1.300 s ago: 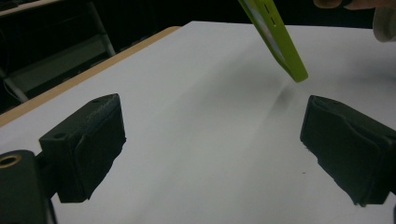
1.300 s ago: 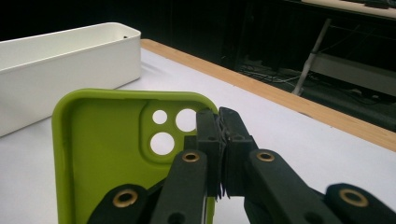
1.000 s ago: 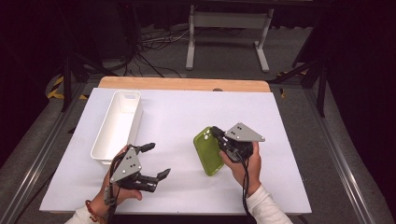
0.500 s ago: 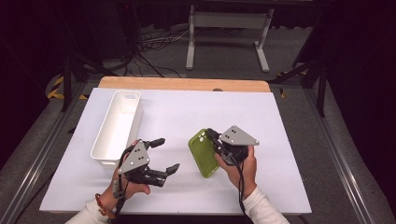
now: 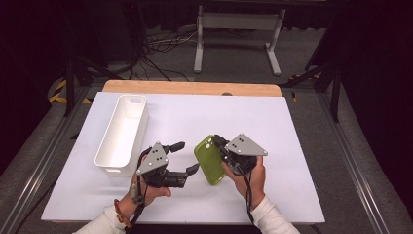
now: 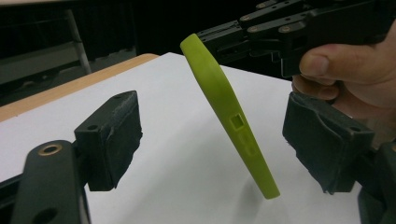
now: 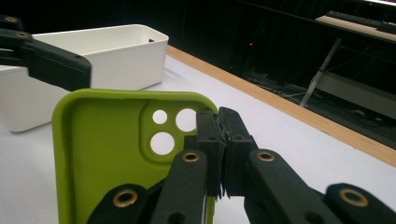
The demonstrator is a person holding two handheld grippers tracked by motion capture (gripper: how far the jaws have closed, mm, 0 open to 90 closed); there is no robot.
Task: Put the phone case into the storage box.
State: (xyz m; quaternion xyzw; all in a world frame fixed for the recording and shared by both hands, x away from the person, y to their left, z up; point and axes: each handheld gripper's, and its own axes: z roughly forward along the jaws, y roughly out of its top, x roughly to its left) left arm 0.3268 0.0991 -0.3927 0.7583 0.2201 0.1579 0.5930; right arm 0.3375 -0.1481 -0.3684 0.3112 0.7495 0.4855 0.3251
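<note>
A lime-green phone case [image 5: 209,158] hangs tilted above the white table [image 5: 195,112], with my right gripper [image 5: 220,145] shut on its long edge near the camera holes. In the right gripper view the case [image 7: 102,140] shows its inner side, clamped between the right gripper [image 7: 223,140]. My left gripper [image 5: 187,156] stands just left of the case. In the left gripper view the case [image 6: 224,116] stands edge-on between the left gripper's [image 6: 219,135] pads [image 6: 116,130], touching neither. These jaws have just been closing and stand open.
A long white bin [image 5: 122,134] lies at the table's left, right behind my left hand, and shows as a white bin [image 7: 116,51] in the right gripper view. A wooden strip [image 5: 195,87] edges the table's far side. Dark floor with cables and a stand lies beyond.
My left gripper has moved right toward the case, and its jaws have narrowed around the case's edge. The right gripper and the case have barely shifted.
</note>
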